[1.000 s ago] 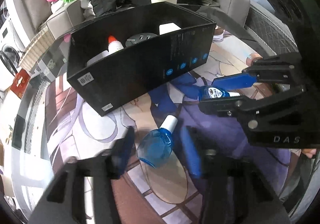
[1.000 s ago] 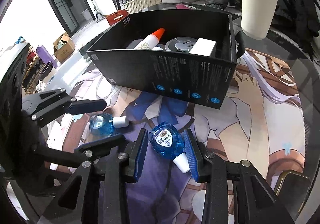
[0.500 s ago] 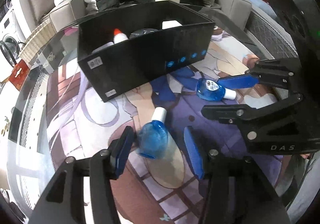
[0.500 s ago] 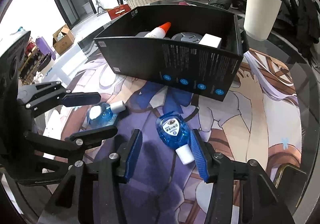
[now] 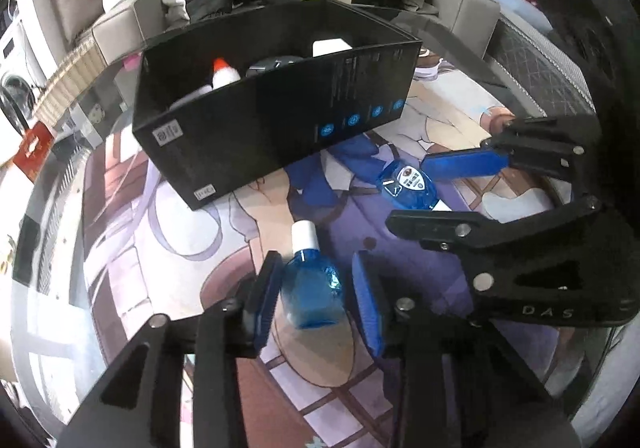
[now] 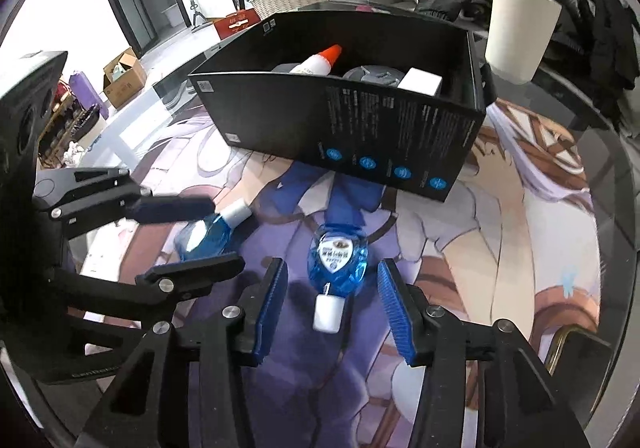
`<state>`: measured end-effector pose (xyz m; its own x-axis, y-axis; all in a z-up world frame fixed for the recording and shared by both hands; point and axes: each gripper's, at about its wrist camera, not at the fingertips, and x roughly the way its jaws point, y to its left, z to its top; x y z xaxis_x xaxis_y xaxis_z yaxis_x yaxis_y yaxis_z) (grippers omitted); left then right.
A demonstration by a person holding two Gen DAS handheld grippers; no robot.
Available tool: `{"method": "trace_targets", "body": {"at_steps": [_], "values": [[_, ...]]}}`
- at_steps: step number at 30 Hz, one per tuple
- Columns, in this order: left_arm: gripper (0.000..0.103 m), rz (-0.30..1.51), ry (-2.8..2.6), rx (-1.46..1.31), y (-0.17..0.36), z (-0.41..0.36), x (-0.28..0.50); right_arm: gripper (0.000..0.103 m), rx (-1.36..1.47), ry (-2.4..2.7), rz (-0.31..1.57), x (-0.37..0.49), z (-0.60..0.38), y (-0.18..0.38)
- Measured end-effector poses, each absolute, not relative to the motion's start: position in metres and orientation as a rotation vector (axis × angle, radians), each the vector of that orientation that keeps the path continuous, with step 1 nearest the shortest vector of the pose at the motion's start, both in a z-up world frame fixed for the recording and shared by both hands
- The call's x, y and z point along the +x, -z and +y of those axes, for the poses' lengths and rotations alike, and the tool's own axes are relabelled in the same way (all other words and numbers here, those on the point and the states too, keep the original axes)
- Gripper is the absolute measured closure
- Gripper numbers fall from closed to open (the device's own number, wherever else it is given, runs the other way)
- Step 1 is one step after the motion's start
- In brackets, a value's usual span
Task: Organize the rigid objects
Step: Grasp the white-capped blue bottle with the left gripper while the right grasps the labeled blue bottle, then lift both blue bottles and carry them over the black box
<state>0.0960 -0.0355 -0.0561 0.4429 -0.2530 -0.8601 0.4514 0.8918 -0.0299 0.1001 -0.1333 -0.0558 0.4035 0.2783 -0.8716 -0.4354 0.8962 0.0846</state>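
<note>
Two small blue bottles with white caps lie on the printed mat. The plain bottle (image 5: pixel 312 288) sits between the fingers of my left gripper (image 5: pixel 316 288), cap pointing away. The jaws are closing: the left pad (image 5: pixel 266 300) touches the bottle, and a sliver of gap shows at the right pad. The labelled bottle (image 6: pixel 338 260) lies between the fingers of my right gripper (image 6: pixel 332 284), which is open with a gap on both sides and the cap towards me. A black box (image 6: pixel 360 127) stands just behind both bottles.
The box holds a glue bottle with an orange tip (image 6: pixel 320 59), a grey round item (image 6: pixel 372 73) and a small white box (image 6: pixel 420 81). A white cup (image 6: pixel 520 35) stands behind its right corner. Dark clothes are piled on a sofa beyond. The glass table edge (image 6: pixel 576 332) curves at the right.
My right jaws widened off the labelled bottle, which now lies loose between them. My left jaws spread and then narrowed around the plain bottle, which turned its cap straight away.
</note>
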Motion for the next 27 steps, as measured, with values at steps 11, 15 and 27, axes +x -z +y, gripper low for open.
{"method": "trace_targets", "body": {"at_steps": [11,15,27], "values": [[0.074,1.009,0.453,0.203,0.054,-0.037,0.096,0.072,-0.211,-0.449,1.03,0.102,-0.126,0.058],[0.074,0.993,0.455,0.197,0.049,-0.036,0.096,0.072,-0.217,-0.447,1.024,0.102,-0.126,0.057],[0.074,0.804,0.441,0.139,0.011,-0.022,0.087,0.072,-0.112,-0.433,0.839,0.091,-0.137,0.019]]}}
